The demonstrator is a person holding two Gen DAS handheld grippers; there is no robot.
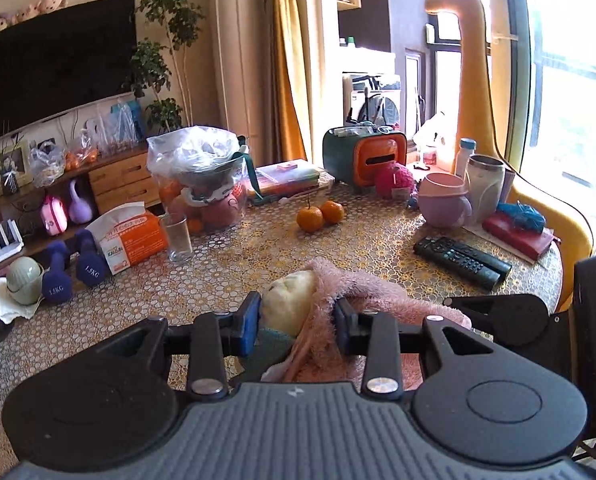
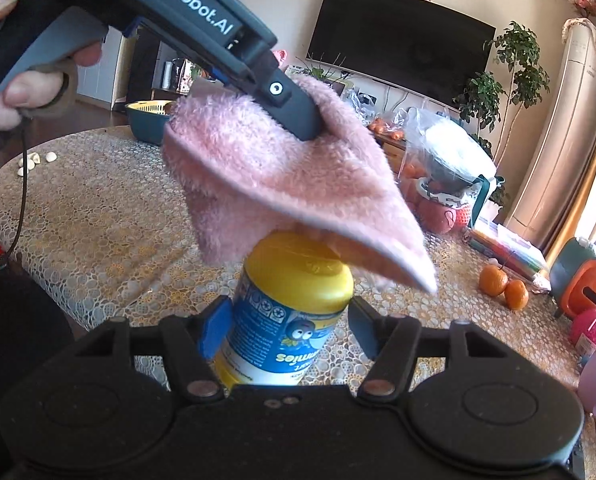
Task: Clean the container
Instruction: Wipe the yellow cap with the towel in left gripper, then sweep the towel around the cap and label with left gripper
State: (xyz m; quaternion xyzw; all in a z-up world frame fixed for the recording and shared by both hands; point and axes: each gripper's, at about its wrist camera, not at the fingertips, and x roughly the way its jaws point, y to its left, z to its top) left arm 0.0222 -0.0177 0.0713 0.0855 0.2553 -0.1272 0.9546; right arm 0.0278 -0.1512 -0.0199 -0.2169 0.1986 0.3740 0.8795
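Right hand-held gripper (image 2: pixel 288 330) clamps yellow-capped bottle (image 2: pixel 286 304) — left hand-held gripper (image 1: pixel 296 322) pinches pink cloth (image 2: pixel 282 184).

Strong daylight pours in from the window (image 1: pixel 570 80) at the right of the left wrist view, blown out to near white, with glare on the table (image 1: pixel 338 240) top beside it. Both views bend heavily at the edges, curving the television (image 2: pixel 402 40) and walls. The pink cloth (image 2: pixel 282 172) looks slightly smeared at its lower tip in the right wrist view; near black housings sit dark and underexposed
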